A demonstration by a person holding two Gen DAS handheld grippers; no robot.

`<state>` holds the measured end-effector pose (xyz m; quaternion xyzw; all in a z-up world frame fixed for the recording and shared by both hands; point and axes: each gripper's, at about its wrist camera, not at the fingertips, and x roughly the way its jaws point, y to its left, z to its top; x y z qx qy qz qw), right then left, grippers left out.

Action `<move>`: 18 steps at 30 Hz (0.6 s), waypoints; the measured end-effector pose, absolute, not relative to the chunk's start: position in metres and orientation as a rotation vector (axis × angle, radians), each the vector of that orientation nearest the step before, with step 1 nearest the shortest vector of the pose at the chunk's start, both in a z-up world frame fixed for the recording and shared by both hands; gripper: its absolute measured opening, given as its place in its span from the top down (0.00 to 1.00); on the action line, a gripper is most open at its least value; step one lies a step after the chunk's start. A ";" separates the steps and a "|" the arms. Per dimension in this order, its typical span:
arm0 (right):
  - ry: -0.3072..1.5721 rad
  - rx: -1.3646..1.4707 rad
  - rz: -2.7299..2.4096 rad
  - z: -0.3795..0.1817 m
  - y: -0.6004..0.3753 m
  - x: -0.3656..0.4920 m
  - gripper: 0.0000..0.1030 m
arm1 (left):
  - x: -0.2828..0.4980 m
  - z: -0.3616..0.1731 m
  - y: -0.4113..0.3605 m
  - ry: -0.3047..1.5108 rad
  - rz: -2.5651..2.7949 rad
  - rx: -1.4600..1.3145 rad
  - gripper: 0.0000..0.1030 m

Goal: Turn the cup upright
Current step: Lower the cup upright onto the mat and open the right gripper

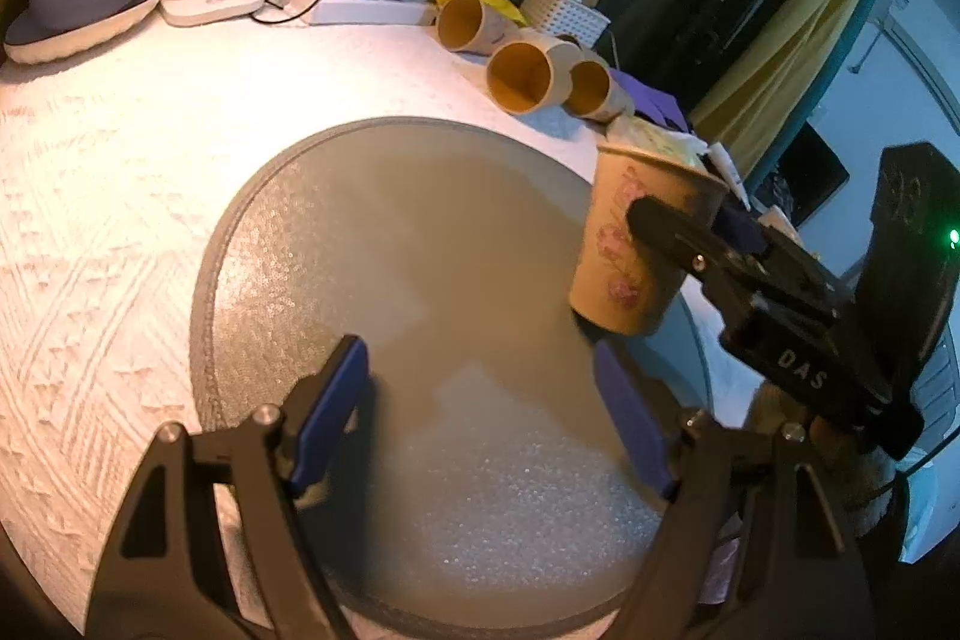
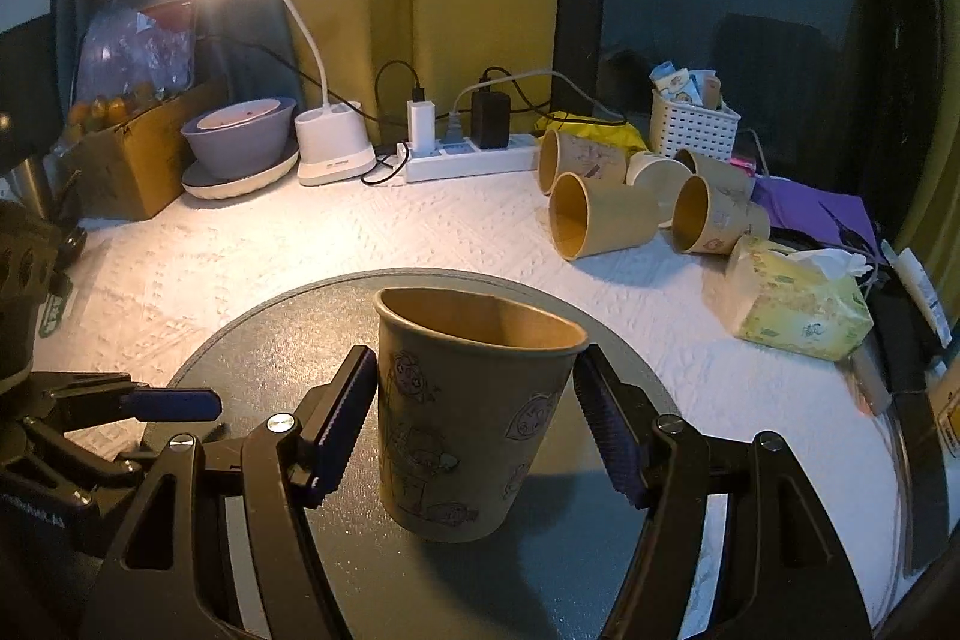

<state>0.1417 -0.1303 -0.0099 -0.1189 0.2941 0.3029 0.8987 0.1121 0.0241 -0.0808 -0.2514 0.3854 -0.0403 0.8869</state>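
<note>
A brown paper cup (image 2: 468,412) with cartoon prints stands upright, slightly tilted, on the round grey mat (image 2: 288,334). My right gripper (image 2: 474,430) has its two blue-padded fingers around the cup's sides, touching or almost touching it. In the left wrist view the same cup (image 1: 636,250) sits at the mat's right edge with the right gripper's finger (image 1: 666,226) against it. My left gripper (image 1: 486,418) is open and empty over the mat (image 1: 372,232), left of the cup.
Several paper cups (image 2: 600,214) lie on their sides at the back right. A tissue pack (image 2: 798,304), white basket (image 2: 693,124), power strip (image 2: 468,160), lamp base (image 2: 333,148) and grey bowl (image 2: 240,136) line the back of the white cloth.
</note>
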 end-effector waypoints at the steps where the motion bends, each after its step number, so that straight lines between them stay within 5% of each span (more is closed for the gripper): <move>1: 0.605 -0.248 0.628 -0.010 -0.131 0.140 0.31 | 0.111 -0.081 0.024 0.801 -0.085 -0.523 0.23; 18: 0.602 -0.271 0.608 -0.022 -0.141 0.105 0.31 | 0.088 -0.077 0.012 0.768 -0.096 -0.485 0.24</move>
